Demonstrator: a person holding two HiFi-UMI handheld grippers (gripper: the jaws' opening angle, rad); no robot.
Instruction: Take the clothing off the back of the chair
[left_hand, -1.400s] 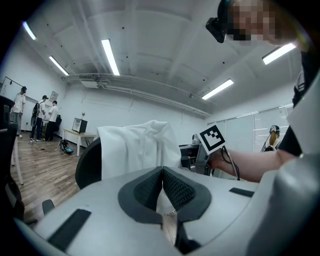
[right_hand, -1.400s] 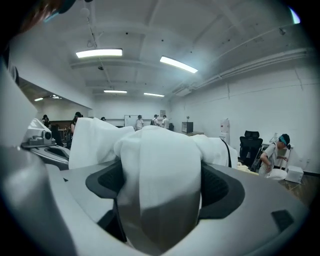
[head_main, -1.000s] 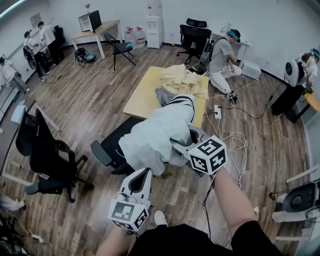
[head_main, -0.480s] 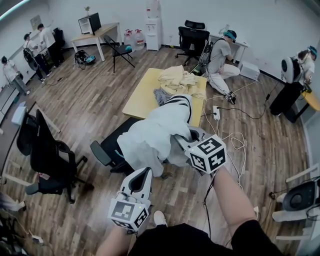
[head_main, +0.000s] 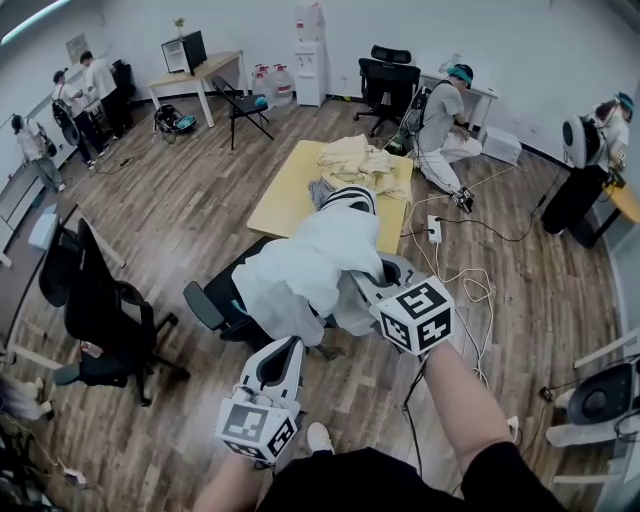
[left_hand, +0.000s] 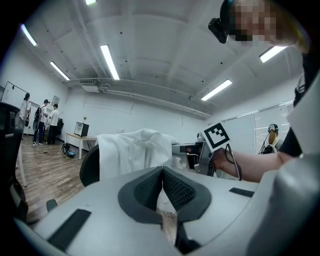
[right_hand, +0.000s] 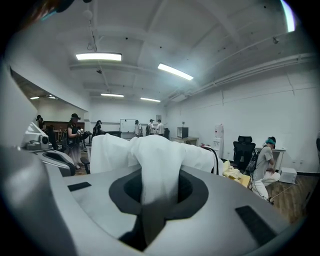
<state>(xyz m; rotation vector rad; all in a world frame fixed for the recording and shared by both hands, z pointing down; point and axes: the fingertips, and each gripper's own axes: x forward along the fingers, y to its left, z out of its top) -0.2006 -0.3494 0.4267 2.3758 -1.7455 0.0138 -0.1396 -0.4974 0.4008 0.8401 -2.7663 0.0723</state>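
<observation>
A white garment (head_main: 305, 268) with dark stripes at one cuff is draped over the back of a black office chair (head_main: 238, 270) in the middle of the head view. My right gripper (head_main: 358, 288) is shut on a fold of this garment (right_hand: 150, 155) at its near right side, and the cloth runs down between the jaws of the right gripper (right_hand: 154, 197). My left gripper (head_main: 283, 352) hangs just in front of the chair, below the garment, apart from it. In the left gripper view the left gripper (left_hand: 162, 175) is shut with nothing in it. Beyond it there are the garment (left_hand: 132, 150) and the chair back (left_hand: 90, 169).
Behind the chair stands a yellow low table (head_main: 285, 195) with a pile of pale clothes (head_main: 362, 160). A second black chair (head_main: 100, 315) stands at the left. White cables (head_main: 455, 272) lie on the wood floor at the right. Several people stand or kneel along the walls.
My right gripper has closed on the garment's fold and risen a little with it. The cloth has bunched up and shifted slightly on the chair back. The left gripper has barely moved.
</observation>
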